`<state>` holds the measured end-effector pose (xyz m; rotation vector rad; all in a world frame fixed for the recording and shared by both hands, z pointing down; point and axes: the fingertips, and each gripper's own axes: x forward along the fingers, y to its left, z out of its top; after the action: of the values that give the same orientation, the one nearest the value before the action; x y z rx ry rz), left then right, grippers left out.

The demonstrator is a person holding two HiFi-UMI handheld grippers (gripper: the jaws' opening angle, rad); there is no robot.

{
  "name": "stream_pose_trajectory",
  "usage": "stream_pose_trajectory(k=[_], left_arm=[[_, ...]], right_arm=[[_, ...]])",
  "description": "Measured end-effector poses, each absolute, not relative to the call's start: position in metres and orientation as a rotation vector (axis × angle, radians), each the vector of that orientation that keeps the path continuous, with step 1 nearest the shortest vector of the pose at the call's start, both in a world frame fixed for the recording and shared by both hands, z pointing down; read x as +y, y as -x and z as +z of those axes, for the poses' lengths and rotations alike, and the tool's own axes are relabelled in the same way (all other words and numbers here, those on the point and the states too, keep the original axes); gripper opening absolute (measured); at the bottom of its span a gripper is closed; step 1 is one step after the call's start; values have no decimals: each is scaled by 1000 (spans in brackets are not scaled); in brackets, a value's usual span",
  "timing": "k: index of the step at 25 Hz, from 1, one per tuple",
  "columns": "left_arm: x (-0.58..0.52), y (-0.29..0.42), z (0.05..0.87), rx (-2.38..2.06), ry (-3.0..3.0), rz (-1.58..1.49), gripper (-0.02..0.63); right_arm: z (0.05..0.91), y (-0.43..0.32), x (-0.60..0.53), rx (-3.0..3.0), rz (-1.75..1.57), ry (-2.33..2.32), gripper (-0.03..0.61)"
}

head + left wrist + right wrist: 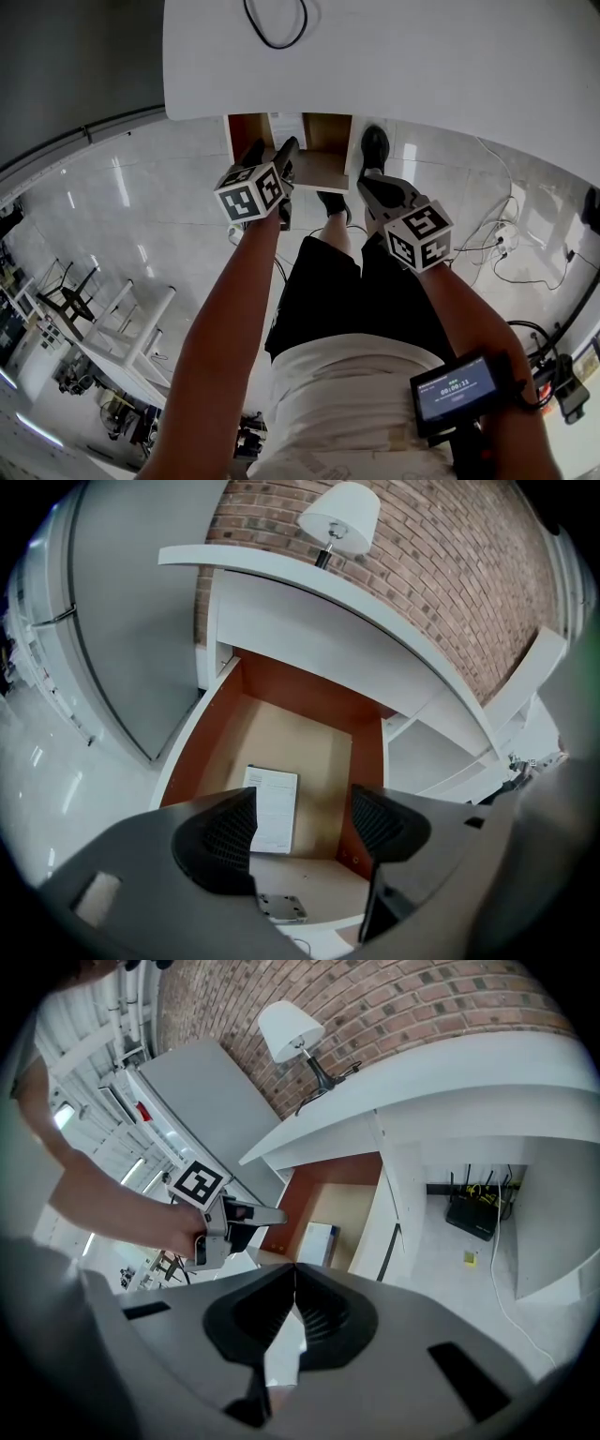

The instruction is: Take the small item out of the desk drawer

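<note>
The desk drawer (367, 761) stands pulled out, with red-brown walls and a tan bottom. A small white printed booklet (272, 807) lies flat on the drawer's bottom. My left gripper (300, 822) hovers over the drawer's front part, pointing steeply down; its jaws stand apart with nothing between them, the booklet beyond and below. In the head view the left gripper (273, 157) is at the drawer (323, 171) under the white desk (422, 66). My right gripper (373, 184) hangs to the drawer's right, shut and empty. The right gripper view shows its jaws (293, 1283) closed, the left gripper (228, 1222) and the booklet (317, 1241).
A white lamp (339, 517) stands on the desk before a brick wall. A black cable loop (275, 23) lies on the desktop. Under the desk sit a black router (473, 1213) and floor cables (497, 251). The person's shoes (373, 147) are below the drawer.
</note>
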<state>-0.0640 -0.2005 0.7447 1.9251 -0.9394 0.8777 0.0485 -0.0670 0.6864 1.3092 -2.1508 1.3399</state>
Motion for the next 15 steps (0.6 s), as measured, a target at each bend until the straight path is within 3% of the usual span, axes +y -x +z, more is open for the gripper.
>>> stream_pose_trajectory(k=[15], left_arm=[[-222,57,782,-910,-1959,944,367]], right_arm=[[705,-53,-62,-2154,1356,-1304,6]])
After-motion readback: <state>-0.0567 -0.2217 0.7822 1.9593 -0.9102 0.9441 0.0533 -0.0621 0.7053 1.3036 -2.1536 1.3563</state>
